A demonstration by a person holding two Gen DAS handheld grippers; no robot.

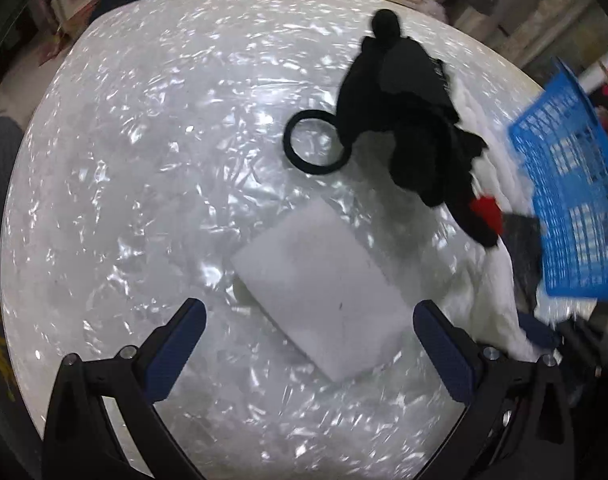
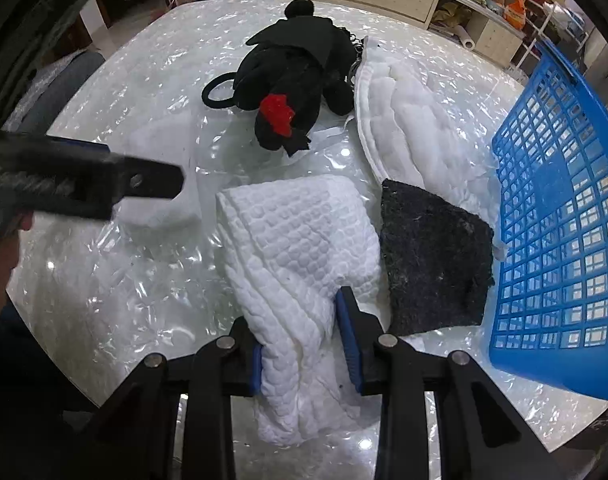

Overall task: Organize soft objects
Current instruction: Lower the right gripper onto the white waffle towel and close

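Note:
In the right wrist view my right gripper [image 2: 299, 340] is shut on the near end of a white waffle-weave towel [image 2: 295, 248], which bunches between the blue pads. To the right of the towel lies a dark grey felt square [image 2: 436, 260], with a white quilted pad [image 2: 408, 120] behind it. A black plush toy [image 2: 291, 92] with a red patch lies further back. My left gripper [image 1: 310, 320] hangs open over a white foam block [image 1: 324, 292] and does not touch it. The plush toy [image 1: 408, 120] and a black ring [image 1: 316, 144] lie beyond the block.
A blue plastic mesh basket [image 2: 560, 220] stands tilted at the table's right edge; it also shows in the left wrist view as the blue basket [image 1: 572, 208]. The round table [image 1: 123, 160] is covered in shiny crinkled plastic. Shelves and clutter stand beyond the far edge.

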